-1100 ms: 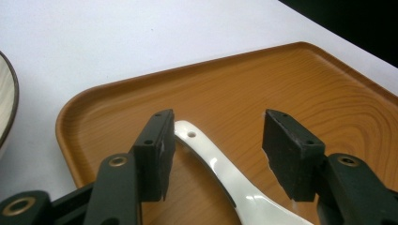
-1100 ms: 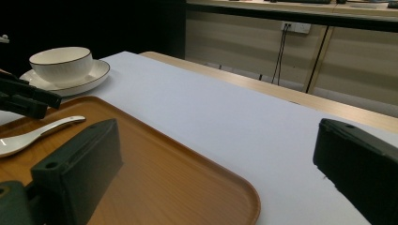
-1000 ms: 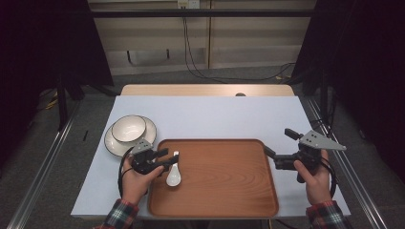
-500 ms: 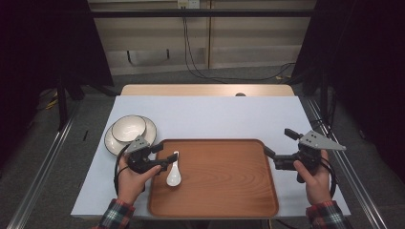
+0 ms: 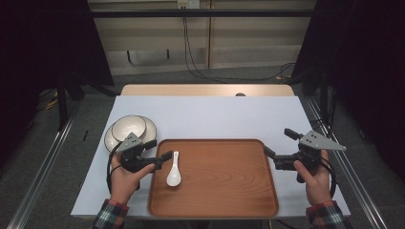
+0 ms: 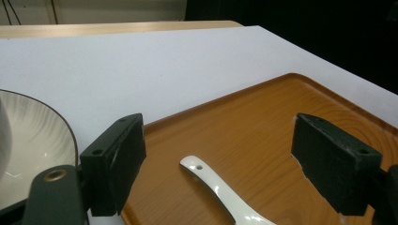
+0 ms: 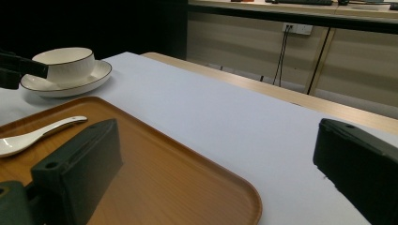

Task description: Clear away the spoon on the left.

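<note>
Spoon (image 5: 173, 174) lies on tray (image 5: 229, 210), just beside open left tongs (image 5: 160, 151)

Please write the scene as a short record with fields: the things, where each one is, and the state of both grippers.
spoon: white, lies on the tray near its left edge, free of both grippers
tray: wooden, on the white table
bowl: stands on a plate, left of the tray's far corner
left gripper: open, jaws have just been opening, the spoon's handle lies below and between them, untouched
right gripper: open, nothing between the jaws, at the tray's right edge
</note>
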Demonstrator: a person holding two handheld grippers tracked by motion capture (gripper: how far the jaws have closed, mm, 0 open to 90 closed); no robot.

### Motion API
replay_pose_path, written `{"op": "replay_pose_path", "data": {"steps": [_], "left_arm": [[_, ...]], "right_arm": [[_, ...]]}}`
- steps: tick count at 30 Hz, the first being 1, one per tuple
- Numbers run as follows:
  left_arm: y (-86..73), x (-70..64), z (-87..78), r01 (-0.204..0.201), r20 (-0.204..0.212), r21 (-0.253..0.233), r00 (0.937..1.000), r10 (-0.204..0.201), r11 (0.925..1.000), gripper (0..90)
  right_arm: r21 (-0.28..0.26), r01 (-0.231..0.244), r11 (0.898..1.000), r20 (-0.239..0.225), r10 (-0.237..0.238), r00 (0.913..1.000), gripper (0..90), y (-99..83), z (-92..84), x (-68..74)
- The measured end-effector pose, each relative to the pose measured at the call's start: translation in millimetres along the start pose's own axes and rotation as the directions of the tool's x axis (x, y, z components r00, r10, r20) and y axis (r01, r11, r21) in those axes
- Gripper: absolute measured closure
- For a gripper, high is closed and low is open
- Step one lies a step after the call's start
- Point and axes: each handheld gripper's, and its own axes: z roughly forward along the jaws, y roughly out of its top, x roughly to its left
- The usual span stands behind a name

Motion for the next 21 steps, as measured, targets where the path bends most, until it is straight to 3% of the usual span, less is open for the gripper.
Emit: {"op": "replay_pose_path", "data": {"steps": [4, 9, 10, 20, 21], "left_arm": [[2.6, 2.8, -4.7, 0.009, 0.017, -0.016, 0.9998, -0.008, 0.9998, 16.9], [5.3, 4.7, -9.8, 0.009, -0.002, -0.025, 1.0000, -0.009, 0.9997, 14.1], [5.8, 6.1, -10.8, 0.014, 0.017, -0.028, 0.9998, -0.013, 0.9995, 13.6], [11.0, 12.0, -22.6, 0.013, 0.004, -0.048, 0.9999, -0.013, 0.9988, 8.8], [11.1, 13.1, -23.1, 0.019, 0.023, -0.058, 0.9996, -0.018, 0.9981, 8.2]], "right_arm": [[0.002, 0.001, 1.000, 0.001, -0.001, 1.0000, 1.0, -0.1, 0.2, 0.1], [0.000, 0.001, 1.000, -0.002, -0.001, 1.0000, 1.0, 0.0, 0.1, 0.2], [0.000, 0.001, 1.000, -0.001, -0.001, 1.0000, 1.0, 0.0, 0.1, 0.1], [0.002, 0.004, 1.000, 0.002, -0.004, 1.0000, 1.0, 0.2, -0.1, 0.6], [0.002, 0.004, 1.000, 0.002, -0.004, 1.0000, 1.0, 0.3, -0.1, 0.5]]}}
